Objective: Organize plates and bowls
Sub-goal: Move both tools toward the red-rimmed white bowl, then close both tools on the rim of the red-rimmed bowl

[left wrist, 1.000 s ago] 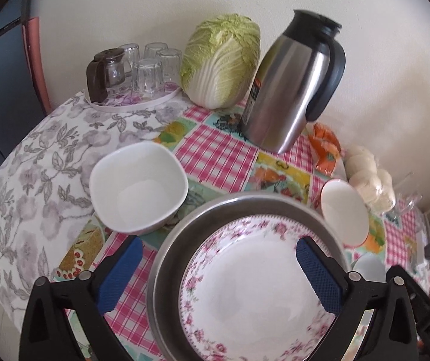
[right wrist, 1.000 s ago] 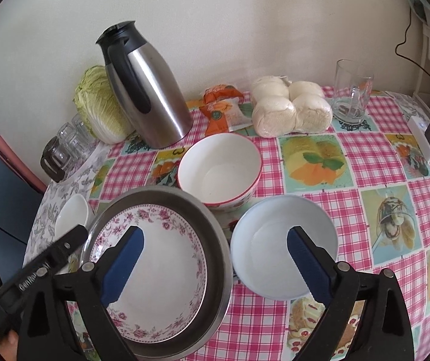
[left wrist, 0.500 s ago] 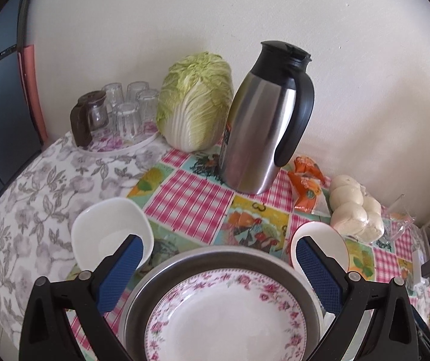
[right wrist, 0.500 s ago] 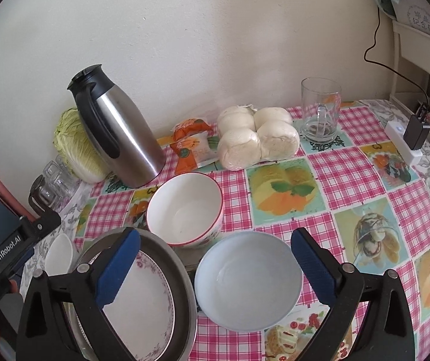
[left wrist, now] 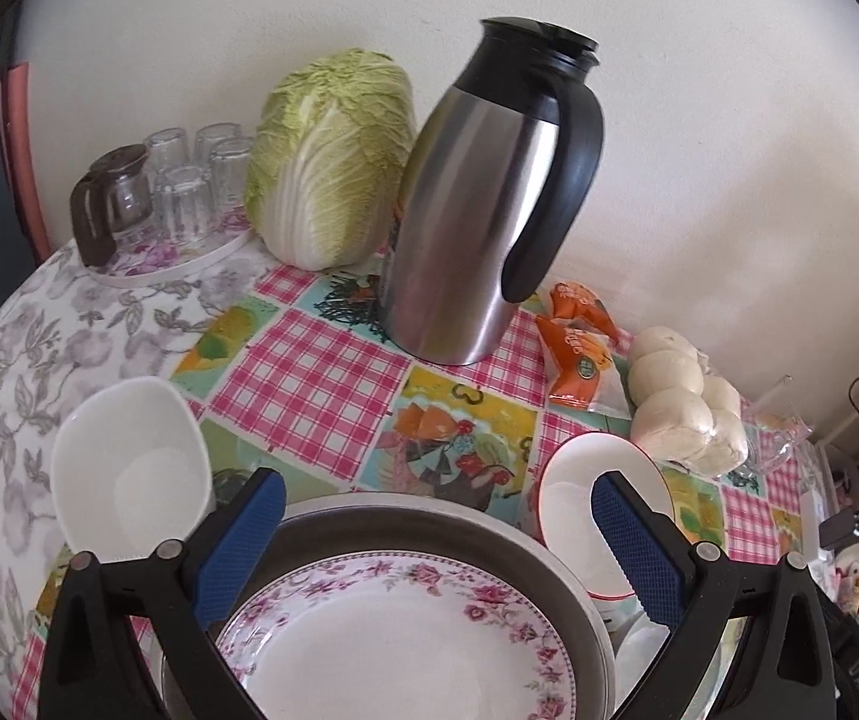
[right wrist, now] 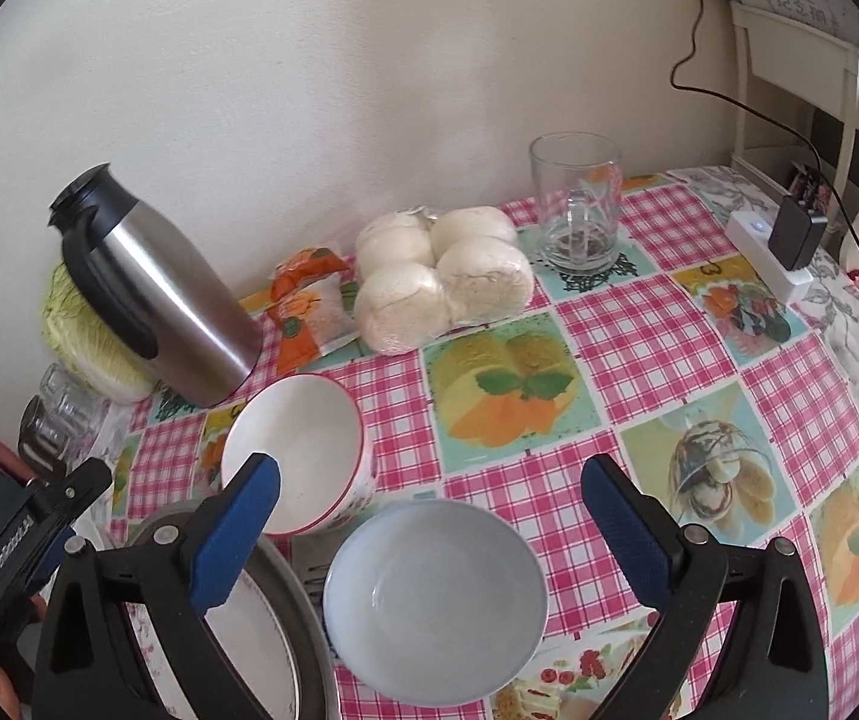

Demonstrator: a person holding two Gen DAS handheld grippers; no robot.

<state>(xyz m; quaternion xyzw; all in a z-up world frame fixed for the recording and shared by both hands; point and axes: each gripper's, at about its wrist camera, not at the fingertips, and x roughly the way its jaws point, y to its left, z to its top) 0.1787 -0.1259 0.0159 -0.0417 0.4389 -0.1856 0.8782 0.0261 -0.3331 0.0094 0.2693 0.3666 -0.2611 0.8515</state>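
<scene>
A pink-flowered plate (left wrist: 405,642) lies inside a grey metal pan (left wrist: 429,519) at the table's near edge. My left gripper (left wrist: 432,531) hovers open above them, holding nothing. A squarish white bowl (left wrist: 129,474) sits left of the pan. A red-rimmed white bowl (right wrist: 303,456) stands on the pan's right side. A pale blue bowl (right wrist: 435,600) rests nearer to me, under my right gripper (right wrist: 429,519), whose open fingers are empty. The pan's rim (right wrist: 303,618) and the left gripper's body (right wrist: 21,534) show at the lower left of the right wrist view.
A steel thermos jug (left wrist: 483,204), a cabbage (left wrist: 327,162) and a tray of glasses (left wrist: 183,198) line the wall. Orange packets (right wrist: 309,306), bagged buns (right wrist: 441,276) and a glass mug (right wrist: 576,204) stand farther right. A power strip (right wrist: 765,252) lies near the right edge.
Both grippers have pulled back and up from the dishes, so the views now look more level toward the wall. Both stayed open; no dish moved.
</scene>
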